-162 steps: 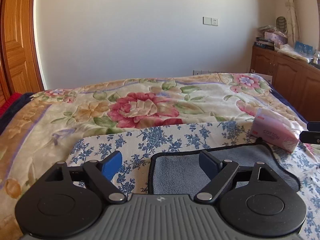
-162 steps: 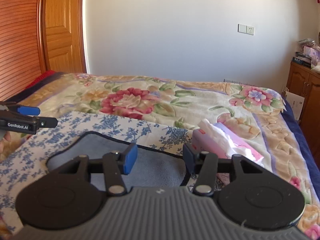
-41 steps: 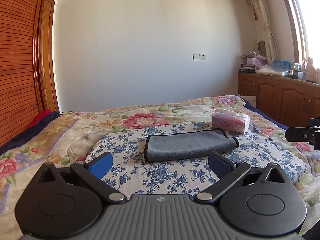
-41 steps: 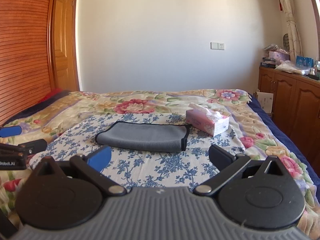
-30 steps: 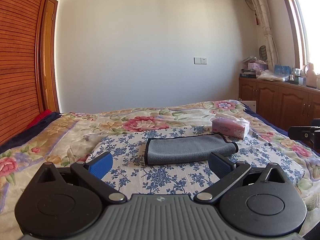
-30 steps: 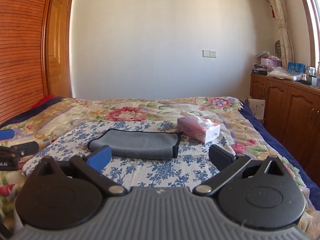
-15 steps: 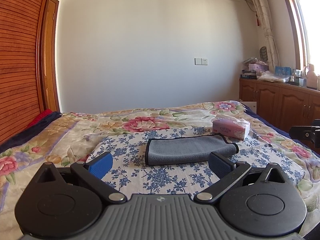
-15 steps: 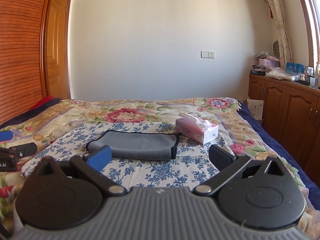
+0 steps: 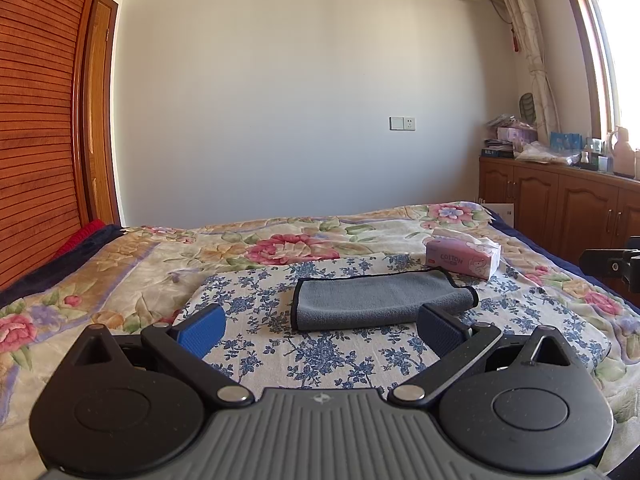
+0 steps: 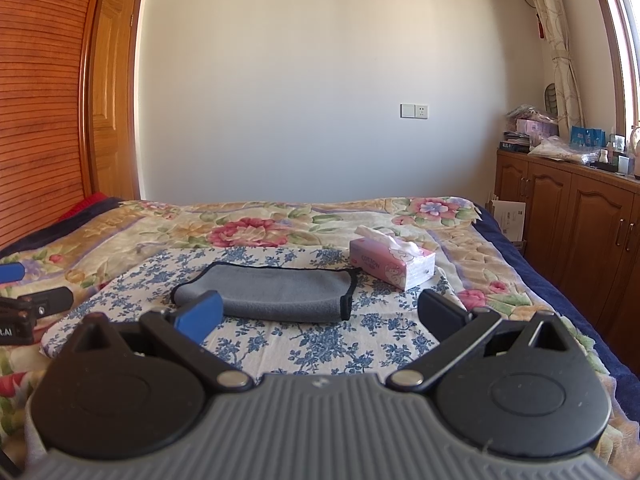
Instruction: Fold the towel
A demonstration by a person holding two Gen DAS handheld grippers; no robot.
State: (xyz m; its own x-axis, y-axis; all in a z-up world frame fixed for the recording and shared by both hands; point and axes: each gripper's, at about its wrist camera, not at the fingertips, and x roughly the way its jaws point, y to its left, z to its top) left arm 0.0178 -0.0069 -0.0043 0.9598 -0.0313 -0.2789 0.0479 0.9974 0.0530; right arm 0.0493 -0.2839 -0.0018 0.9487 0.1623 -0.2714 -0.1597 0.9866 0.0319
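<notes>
A grey towel with a black hem (image 9: 376, 300) lies folded in a long flat strip on a blue-flowered cloth (image 9: 320, 356) on the bed; it also shows in the right wrist view (image 10: 276, 294). My left gripper (image 9: 320, 330) is open and empty, held back from the towel's near edge. My right gripper (image 10: 320, 314) is open and empty, also short of the towel. The left gripper's tips show at the left edge of the right wrist view (image 10: 36, 292). The right gripper's tip shows at the right edge of the left wrist view (image 9: 612, 266).
A pink tissue box (image 9: 462, 258) stands just beyond the towel's right end, also in the right wrist view (image 10: 392, 264). The bed has a floral blanket (image 9: 120, 276). Wooden cabinets (image 10: 580, 232) line the right wall. A wooden door (image 10: 112, 120) is at the left.
Both grippers have pulled back and away from the towel since several seconds ago, opening wider. In the last half second almost nothing has moved.
</notes>
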